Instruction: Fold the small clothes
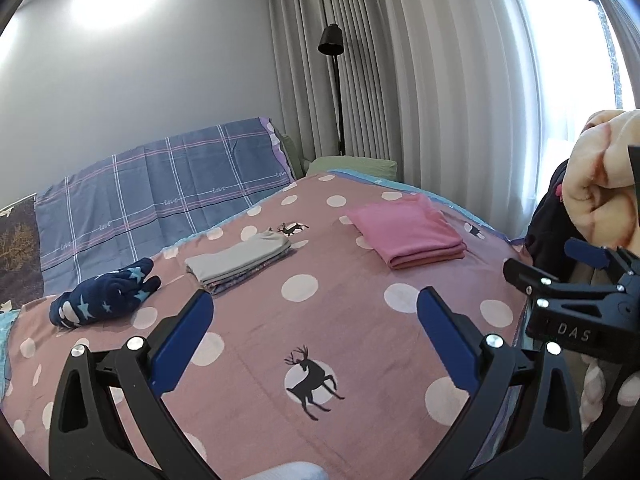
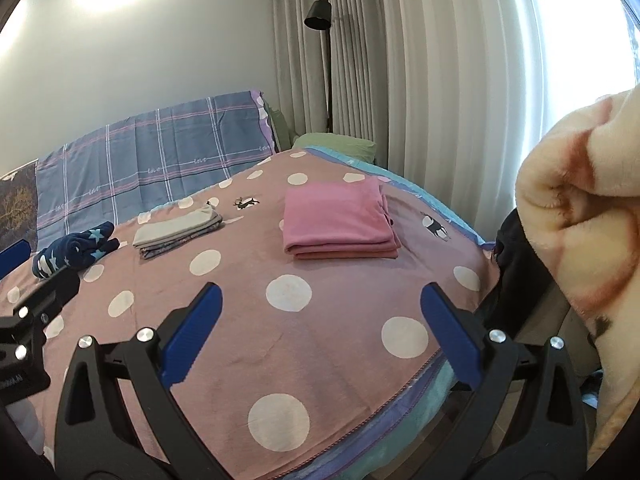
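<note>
A folded pink garment (image 1: 408,229) (image 2: 339,220) lies on the far right of the pink dotted bedspread (image 1: 320,340) (image 2: 256,320). A folded grey stack (image 1: 240,258) (image 2: 178,228) lies left of it. A crumpled navy star garment (image 1: 106,298) (image 2: 74,255) lies at the far left. My left gripper (image 1: 314,312) is open and empty above the bedspread. My right gripper (image 2: 320,306) is open and empty above the bed's near right part; it shows in the left wrist view (image 1: 576,296) at the right edge.
A cream fleece blanket (image 1: 604,176) (image 2: 580,220) hangs at the right over something dark. A plaid blue headboard cover (image 1: 160,196) (image 2: 148,160), a black floor lamp (image 1: 332,44) (image 2: 318,16) and grey curtains (image 1: 400,60) stand behind the bed. The bed's right edge (image 2: 420,396) is close.
</note>
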Tool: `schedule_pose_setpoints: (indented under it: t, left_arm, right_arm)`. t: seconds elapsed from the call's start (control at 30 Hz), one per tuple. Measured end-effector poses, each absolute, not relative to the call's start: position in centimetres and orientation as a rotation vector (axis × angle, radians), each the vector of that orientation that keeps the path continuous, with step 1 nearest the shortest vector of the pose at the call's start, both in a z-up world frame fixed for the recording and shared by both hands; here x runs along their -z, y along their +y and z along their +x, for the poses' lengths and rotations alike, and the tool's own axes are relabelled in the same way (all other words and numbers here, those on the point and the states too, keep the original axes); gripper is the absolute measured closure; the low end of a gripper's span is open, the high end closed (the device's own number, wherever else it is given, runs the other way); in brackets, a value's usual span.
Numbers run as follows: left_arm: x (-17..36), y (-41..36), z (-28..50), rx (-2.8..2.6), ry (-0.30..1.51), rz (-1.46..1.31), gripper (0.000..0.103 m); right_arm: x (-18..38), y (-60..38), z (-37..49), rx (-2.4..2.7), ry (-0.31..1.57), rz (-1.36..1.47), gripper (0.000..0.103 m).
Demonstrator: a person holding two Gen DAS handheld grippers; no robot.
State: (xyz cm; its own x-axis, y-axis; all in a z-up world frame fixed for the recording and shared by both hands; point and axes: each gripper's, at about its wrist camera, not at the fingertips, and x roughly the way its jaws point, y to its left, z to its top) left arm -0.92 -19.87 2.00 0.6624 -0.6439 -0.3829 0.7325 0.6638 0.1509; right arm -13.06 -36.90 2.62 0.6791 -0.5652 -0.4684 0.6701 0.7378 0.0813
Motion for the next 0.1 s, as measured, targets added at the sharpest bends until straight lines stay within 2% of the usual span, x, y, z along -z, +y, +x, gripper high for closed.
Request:
schedule_pose_setpoints:
  t: [0.1]
  left_arm:
    - [-1.65, -19.45, -0.75, 0.804, 0.326, 0.304, 0.001]
  right_arm:
    - [-2.77, -36.51, -12.79, 0.705, 0.439, 0.249, 0.002]
